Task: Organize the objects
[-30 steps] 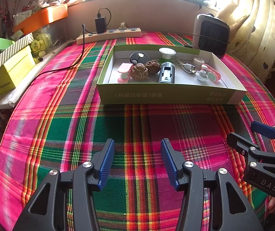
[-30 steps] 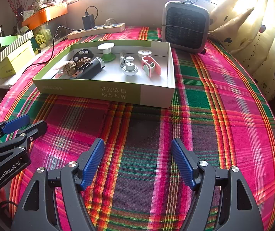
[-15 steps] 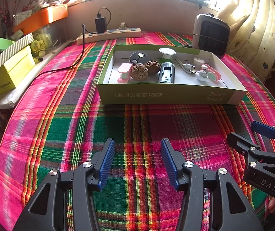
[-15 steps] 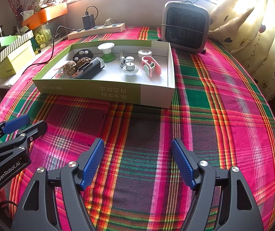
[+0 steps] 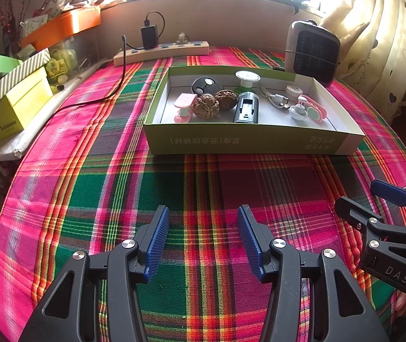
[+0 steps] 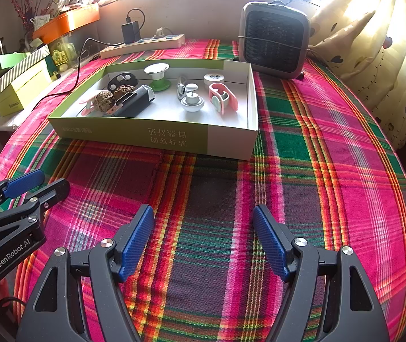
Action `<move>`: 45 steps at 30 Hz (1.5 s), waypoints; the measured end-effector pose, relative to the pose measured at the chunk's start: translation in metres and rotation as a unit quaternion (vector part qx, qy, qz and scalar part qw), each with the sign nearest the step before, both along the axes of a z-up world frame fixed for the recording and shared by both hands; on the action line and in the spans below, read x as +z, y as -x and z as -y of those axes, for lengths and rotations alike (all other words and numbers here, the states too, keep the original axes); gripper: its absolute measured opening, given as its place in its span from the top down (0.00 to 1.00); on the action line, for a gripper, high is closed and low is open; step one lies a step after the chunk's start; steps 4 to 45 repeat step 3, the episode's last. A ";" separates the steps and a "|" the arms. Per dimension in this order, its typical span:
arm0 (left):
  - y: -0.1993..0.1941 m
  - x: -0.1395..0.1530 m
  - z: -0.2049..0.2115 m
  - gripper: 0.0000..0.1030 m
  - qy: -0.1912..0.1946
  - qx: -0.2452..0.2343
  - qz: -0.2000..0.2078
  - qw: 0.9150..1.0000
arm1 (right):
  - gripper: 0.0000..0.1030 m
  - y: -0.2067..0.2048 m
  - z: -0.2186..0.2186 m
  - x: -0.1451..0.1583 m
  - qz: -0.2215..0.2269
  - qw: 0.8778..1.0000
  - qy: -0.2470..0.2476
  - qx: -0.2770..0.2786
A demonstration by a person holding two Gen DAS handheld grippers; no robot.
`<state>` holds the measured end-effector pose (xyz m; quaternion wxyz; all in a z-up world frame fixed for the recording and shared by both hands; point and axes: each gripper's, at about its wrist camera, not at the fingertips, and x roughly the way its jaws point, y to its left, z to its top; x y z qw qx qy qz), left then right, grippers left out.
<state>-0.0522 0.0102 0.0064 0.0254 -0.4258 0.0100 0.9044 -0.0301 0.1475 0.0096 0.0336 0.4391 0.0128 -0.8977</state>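
A shallow green-and-white cardboard box sits on the plaid tablecloth with several small items in it: two walnuts, a dark grey device, a pink clip, a pink and green holder, a white knob, a cable and a green-footed spool. My left gripper hovers open over bare cloth, well short of the box. Beside it my right gripper is open too, with nothing between its fingers.
A small grey heater stands behind the box at the right. A power strip with a charger and black cable lies at the back. Yellow and striped boxes crowd the left ledge. Curtains hang at the right.
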 end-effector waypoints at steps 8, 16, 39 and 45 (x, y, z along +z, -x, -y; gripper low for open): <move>0.000 0.000 0.000 0.53 0.000 0.000 0.000 1.000 | 0.30 0.000 0.000 0.000 0.000 1.000 0.000 0.000; 0.000 0.000 0.000 0.53 0.000 0.000 0.000 1.000 | 0.30 0.000 0.000 0.000 0.000 1.000 0.000 0.000; 0.000 0.000 0.000 0.53 0.000 0.000 0.000 1.000 | 0.30 0.000 0.000 0.000 0.000 1.000 0.000 0.000; 0.000 0.000 0.000 0.53 0.000 0.000 0.000 1.000 | 0.30 0.000 0.000 0.000 0.000 1.000 0.000 0.000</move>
